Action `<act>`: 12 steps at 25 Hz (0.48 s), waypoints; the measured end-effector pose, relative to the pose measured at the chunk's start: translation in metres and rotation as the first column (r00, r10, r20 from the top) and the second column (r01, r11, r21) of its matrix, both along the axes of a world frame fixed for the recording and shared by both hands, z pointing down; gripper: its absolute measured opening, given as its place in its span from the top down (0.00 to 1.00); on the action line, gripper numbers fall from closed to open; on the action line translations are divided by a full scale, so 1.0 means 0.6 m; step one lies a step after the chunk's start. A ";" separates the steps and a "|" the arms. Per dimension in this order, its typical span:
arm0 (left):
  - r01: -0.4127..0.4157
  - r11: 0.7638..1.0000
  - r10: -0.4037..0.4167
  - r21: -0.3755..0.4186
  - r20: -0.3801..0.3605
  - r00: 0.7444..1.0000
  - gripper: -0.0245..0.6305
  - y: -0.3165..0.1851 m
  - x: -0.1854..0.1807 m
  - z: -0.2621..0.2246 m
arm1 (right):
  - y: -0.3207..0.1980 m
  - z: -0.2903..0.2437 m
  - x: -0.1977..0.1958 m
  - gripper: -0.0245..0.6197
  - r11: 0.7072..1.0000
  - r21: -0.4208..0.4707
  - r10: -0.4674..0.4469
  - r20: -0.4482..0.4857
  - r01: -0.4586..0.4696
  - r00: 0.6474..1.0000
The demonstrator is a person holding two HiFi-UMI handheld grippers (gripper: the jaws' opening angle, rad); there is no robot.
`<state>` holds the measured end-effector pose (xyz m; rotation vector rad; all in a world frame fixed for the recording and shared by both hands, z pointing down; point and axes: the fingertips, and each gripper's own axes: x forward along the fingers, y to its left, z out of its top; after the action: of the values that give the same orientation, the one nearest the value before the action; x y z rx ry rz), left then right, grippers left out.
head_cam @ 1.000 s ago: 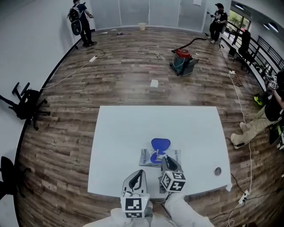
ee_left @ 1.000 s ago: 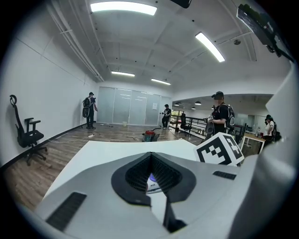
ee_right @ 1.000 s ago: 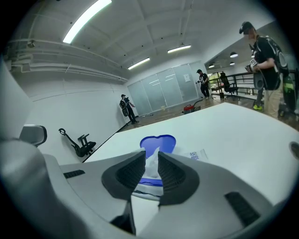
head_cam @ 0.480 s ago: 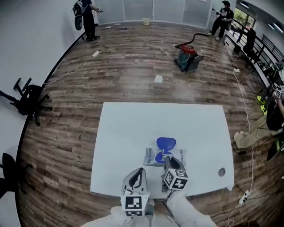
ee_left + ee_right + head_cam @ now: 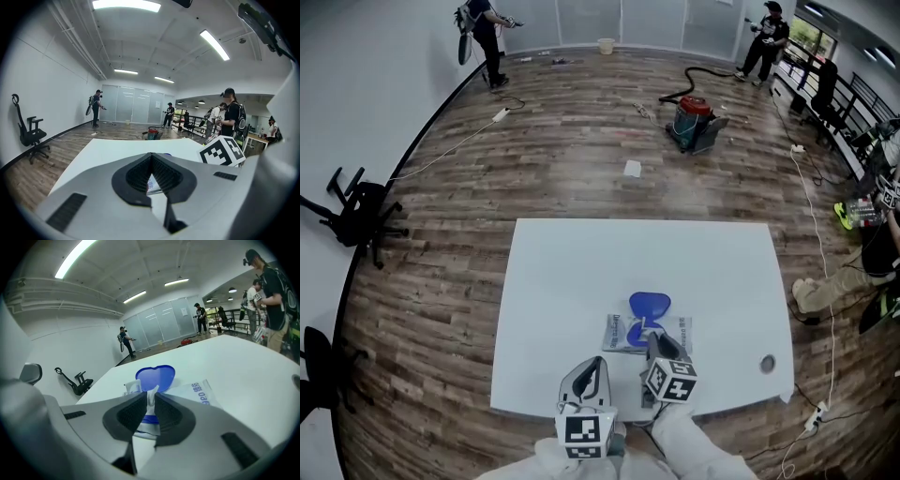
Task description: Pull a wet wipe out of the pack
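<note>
A wet wipe pack (image 5: 670,332) lies flat near the front edge of the white table (image 5: 581,272), its blue lid (image 5: 649,304) flipped open towards the far side. My right gripper (image 5: 653,341) is over the pack's opening. In the right gripper view the right gripper (image 5: 151,399) is shut on a white tip of wet wipe (image 5: 151,393) that stands up in front of the blue lid (image 5: 155,377). The left gripper (image 5: 598,362) hovers left of the pack, apart from it. Its jaws meet in the left gripper view, where the left gripper (image 5: 151,155) holds nothing.
A small round object (image 5: 766,363) sits near the table's right front corner. On the wooden floor beyond are a red and teal vacuum cleaner (image 5: 694,122), a scrap of paper (image 5: 633,169) and a tipped office chair (image 5: 352,220). People stand along the far wall and at the right.
The head view has shifted a little, so the table sits slightly further right in the picture. Both grippers and the pack keep their places relative to each other.
</note>
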<state>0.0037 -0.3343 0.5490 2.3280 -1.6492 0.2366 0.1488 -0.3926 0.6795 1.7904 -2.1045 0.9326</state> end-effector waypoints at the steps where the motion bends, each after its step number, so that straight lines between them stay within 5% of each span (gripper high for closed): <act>1: 0.001 1.000 -0.001 0.000 0.000 1.000 0.96 0.001 -0.001 0.001 | 0.000 0.001 -0.001 0.87 1.000 -0.001 -0.001 0.000 0.001 1.000; 12: 0.020 1.000 -0.020 0.018 -0.010 1.000 0.96 0.009 -0.006 -0.006 | 0.004 -0.010 -0.005 0.93 1.000 0.007 -0.018 -0.008 0.018 1.000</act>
<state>-0.0001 -0.3287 0.5455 2.3210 -1.6762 0.2071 0.1459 -0.3900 0.6737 1.7720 -2.1187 0.9136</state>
